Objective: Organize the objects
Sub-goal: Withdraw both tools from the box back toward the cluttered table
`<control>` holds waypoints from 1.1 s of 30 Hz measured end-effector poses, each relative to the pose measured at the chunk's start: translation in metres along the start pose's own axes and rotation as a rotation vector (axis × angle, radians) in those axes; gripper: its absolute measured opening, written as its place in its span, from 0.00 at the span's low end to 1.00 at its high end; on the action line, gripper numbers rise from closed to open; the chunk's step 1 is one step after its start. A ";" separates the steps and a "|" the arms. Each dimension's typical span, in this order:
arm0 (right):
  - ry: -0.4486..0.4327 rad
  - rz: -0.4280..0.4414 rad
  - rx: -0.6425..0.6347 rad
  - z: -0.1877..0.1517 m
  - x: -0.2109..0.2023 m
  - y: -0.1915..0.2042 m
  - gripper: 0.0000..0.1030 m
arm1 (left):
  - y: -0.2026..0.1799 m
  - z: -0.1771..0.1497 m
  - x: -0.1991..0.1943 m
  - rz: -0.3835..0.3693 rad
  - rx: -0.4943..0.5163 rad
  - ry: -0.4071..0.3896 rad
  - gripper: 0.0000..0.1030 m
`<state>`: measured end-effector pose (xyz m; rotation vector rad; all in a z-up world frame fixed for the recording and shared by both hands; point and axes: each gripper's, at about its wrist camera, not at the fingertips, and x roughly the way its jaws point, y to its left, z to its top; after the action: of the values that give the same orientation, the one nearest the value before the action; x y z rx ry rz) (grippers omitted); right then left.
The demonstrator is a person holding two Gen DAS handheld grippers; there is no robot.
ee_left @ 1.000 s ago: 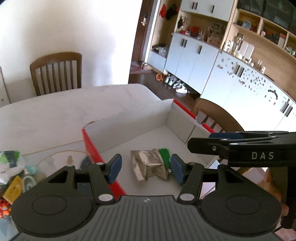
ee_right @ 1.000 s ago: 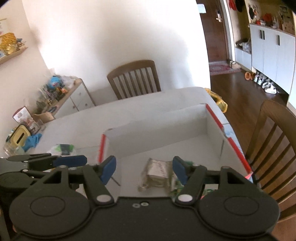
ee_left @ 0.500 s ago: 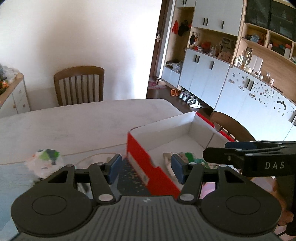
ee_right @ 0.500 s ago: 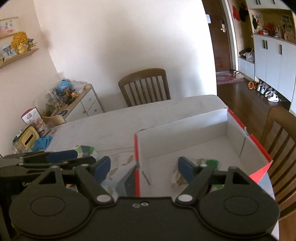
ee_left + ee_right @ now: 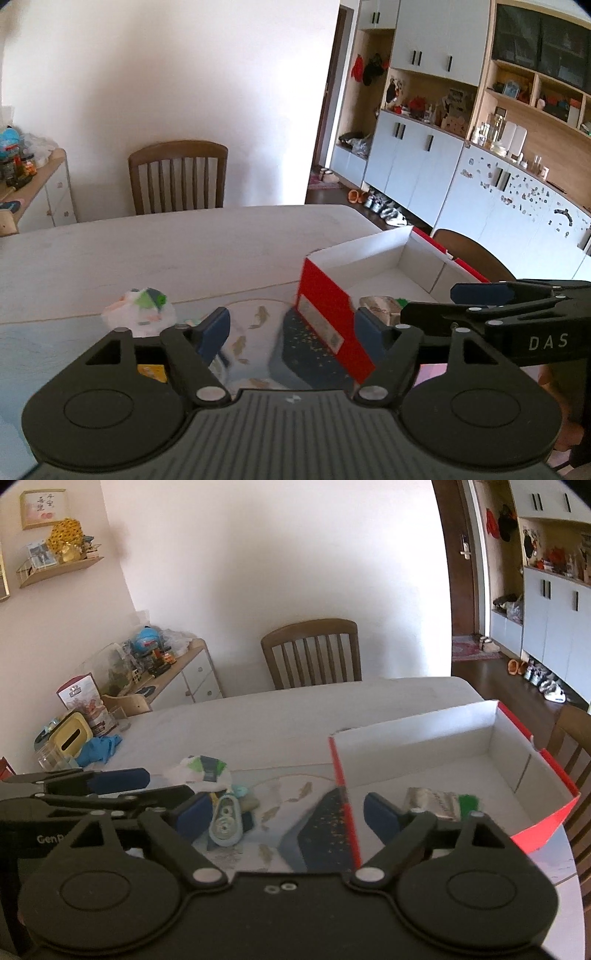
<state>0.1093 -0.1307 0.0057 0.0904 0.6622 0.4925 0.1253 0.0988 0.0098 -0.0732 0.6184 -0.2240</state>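
1. We count two grippers, both empty and spread wide: the left gripper [image 5: 291, 328] and the right gripper [image 5: 280, 812], each hanging above the near edge of the table [image 5: 295, 716].
2. We count one box [image 5: 424, 742], red outside and white inside, lying open on the table. The left gripper straddles its near red end wall; the right gripper straddles its near left corner.
3. Inside the box, near its front, we see one crumpled silver wrapper [image 5: 434, 802] with one green packet [image 5: 469, 802] touching it on the far side from the corner.
4. Left of the box, outside it, lie one white-and-green bag [image 5: 201, 770], one pale blue tape dispenser [image 5: 227, 818] and one small yellow packet [image 5: 151, 370]; a few more small items there are hidden behind the left gripper's fingers.
5. Beyond the box we count two wooden chairs: one chair [image 5: 312, 651] at the far side of the table, another chair [image 5: 472, 253] just behind the box.
6. We read "DAS" on the right gripper's side in the left wrist view, and "Gen" on the left gripper in the right wrist view; the box's label is too blurred.
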 end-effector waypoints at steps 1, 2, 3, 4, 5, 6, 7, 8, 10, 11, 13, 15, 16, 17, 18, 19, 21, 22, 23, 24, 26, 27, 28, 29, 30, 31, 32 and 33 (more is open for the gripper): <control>-0.002 0.002 -0.008 -0.001 0.001 0.005 0.90 | 0.005 -0.002 -0.003 0.001 0.000 -0.002 0.74; -0.003 0.005 -0.012 -0.002 0.001 0.009 0.91 | 0.009 -0.003 -0.005 0.005 0.000 -0.004 0.75; -0.004 0.010 -0.017 -0.002 0.002 0.014 0.91 | 0.013 -0.003 -0.006 0.012 -0.001 -0.005 0.77; -0.006 0.016 -0.023 -0.003 0.003 0.018 0.92 | 0.016 -0.005 -0.007 0.019 -0.002 -0.008 0.80; -0.007 0.018 -0.027 -0.003 0.004 0.022 0.94 | 0.020 -0.006 -0.009 0.026 -0.004 -0.011 0.81; -0.008 0.017 -0.032 -0.004 0.005 0.026 0.96 | 0.024 -0.007 -0.010 0.029 -0.007 -0.014 0.82; -0.010 0.016 -0.039 -0.004 0.006 0.030 0.99 | 0.028 -0.008 -0.012 0.028 -0.010 -0.017 0.83; -0.012 0.021 -0.044 -0.004 0.006 0.034 0.99 | 0.032 -0.009 -0.013 0.028 -0.012 -0.020 0.83; -0.014 0.028 -0.057 -0.004 0.007 0.041 0.99 | 0.038 -0.012 -0.015 0.041 -0.017 -0.026 0.88; -0.015 0.028 -0.061 -0.004 0.008 0.045 0.99 | 0.042 -0.013 -0.015 0.053 -0.023 -0.031 0.91; -0.012 0.036 -0.061 -0.004 0.010 0.048 0.99 | 0.049 -0.014 -0.017 0.070 -0.037 -0.041 0.99; -0.006 0.034 -0.066 -0.003 0.013 0.053 0.99 | 0.056 -0.016 -0.017 0.075 -0.051 -0.048 1.00; -0.001 0.033 -0.070 -0.003 0.014 0.056 0.99 | 0.060 -0.017 -0.017 0.074 -0.057 -0.047 1.00; 0.003 0.035 -0.073 -0.004 0.016 0.058 0.99 | 0.063 -0.018 -0.018 0.073 -0.062 -0.047 1.00; 0.007 0.036 -0.077 -0.004 0.017 0.060 0.99 | 0.066 -0.019 -0.018 0.071 -0.067 -0.045 1.00; 0.011 0.035 -0.083 -0.004 0.019 0.062 0.99 | 0.069 -0.021 -0.018 0.070 -0.071 -0.043 1.00; 0.016 0.031 -0.099 -0.005 0.022 0.067 0.99 | 0.074 -0.024 -0.018 0.073 -0.074 -0.042 1.00; 0.019 0.031 -0.103 -0.006 0.024 0.069 0.99 | 0.077 -0.025 -0.018 0.075 -0.075 -0.041 1.00; 0.021 0.031 -0.107 -0.006 0.025 0.070 0.99 | 0.080 -0.027 -0.018 0.077 -0.077 -0.039 1.00; 0.023 0.030 -0.111 -0.007 0.026 0.071 0.99 | 0.082 -0.028 -0.018 0.078 -0.079 -0.038 1.00; 0.033 0.023 -0.116 -0.007 0.031 0.073 0.99 | 0.088 -0.031 -0.016 0.080 -0.088 -0.034 1.00; 0.039 0.026 -0.115 -0.007 0.034 0.074 0.99 | 0.092 -0.033 -0.016 0.084 -0.093 -0.032 1.00; 0.048 0.028 -0.112 -0.008 0.036 0.074 0.99 | 0.095 -0.036 -0.015 0.093 -0.098 -0.027 1.00; 0.053 0.028 -0.111 -0.008 0.039 0.074 0.99 | 0.099 -0.039 -0.014 0.109 -0.104 -0.022 1.00; 0.060 0.030 -0.110 -0.007 0.042 0.075 0.99 | 0.102 -0.041 -0.013 0.116 -0.108 -0.018 1.00; 0.069 0.033 -0.108 -0.008 0.045 0.075 0.99 | 0.106 -0.044 -0.012 0.118 -0.113 -0.014 1.00; 0.077 0.034 -0.105 -0.008 0.048 0.076 0.99 | 0.110 -0.047 -0.010 0.118 -0.117 -0.007 1.00; 0.083 0.034 -0.104 -0.008 0.051 0.077 0.99 | 0.113 -0.049 -0.008 0.122 -0.117 0.000 1.00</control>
<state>0.1076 -0.0399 -0.0122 -0.0166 0.7157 0.5644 0.1116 0.2107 -0.0412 -0.1476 0.6329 -0.0700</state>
